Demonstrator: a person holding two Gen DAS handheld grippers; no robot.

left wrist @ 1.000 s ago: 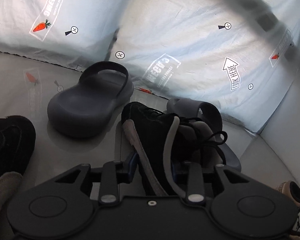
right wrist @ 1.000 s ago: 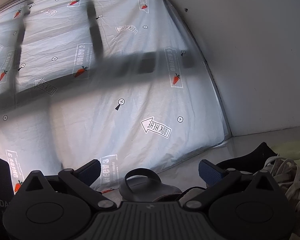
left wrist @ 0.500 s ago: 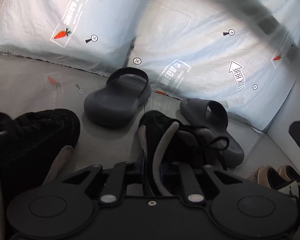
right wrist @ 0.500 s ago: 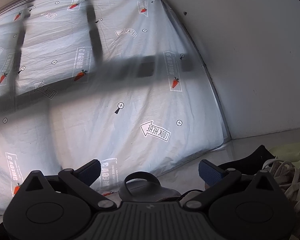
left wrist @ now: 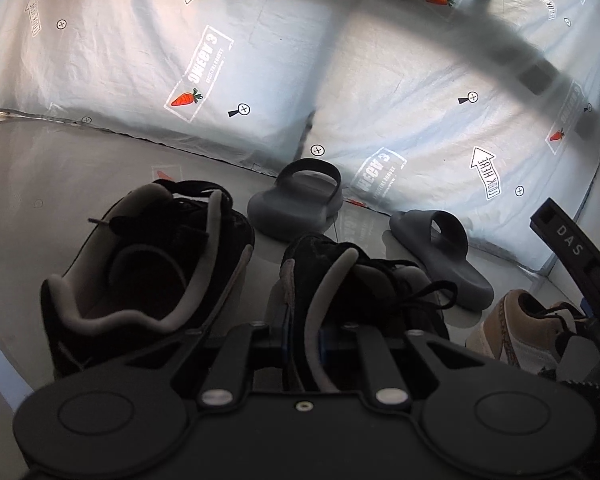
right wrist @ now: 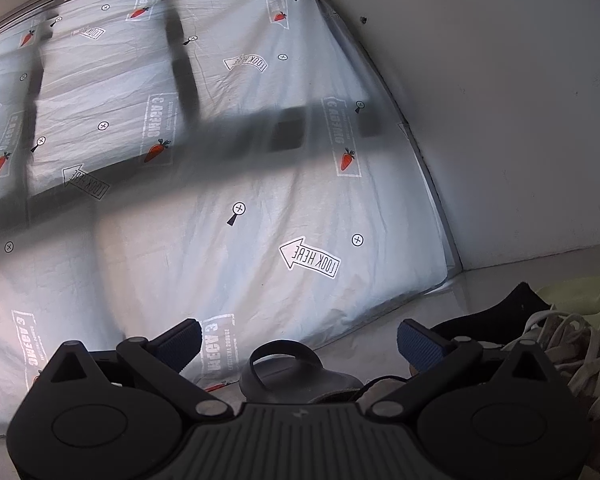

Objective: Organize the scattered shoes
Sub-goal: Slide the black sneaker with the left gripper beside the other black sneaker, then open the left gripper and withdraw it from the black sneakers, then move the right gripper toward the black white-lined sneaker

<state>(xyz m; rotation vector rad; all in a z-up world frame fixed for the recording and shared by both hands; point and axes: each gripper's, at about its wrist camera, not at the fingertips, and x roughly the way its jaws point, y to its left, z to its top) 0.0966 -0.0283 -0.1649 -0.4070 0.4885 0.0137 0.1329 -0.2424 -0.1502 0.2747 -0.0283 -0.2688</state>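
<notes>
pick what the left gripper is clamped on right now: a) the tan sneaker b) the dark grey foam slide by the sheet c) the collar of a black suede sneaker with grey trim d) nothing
c: the left gripper has its jaws closed on the grey-trimmed collar of the black suede sneaker, while the dark grey foam slide and tan sneaker sit apart on the floor.

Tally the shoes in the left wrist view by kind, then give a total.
Black suede lace-up sneakers: 2
Dark grey foam slide sandals: 2
Tan and white sneakers: 1
Total: 5
</notes>
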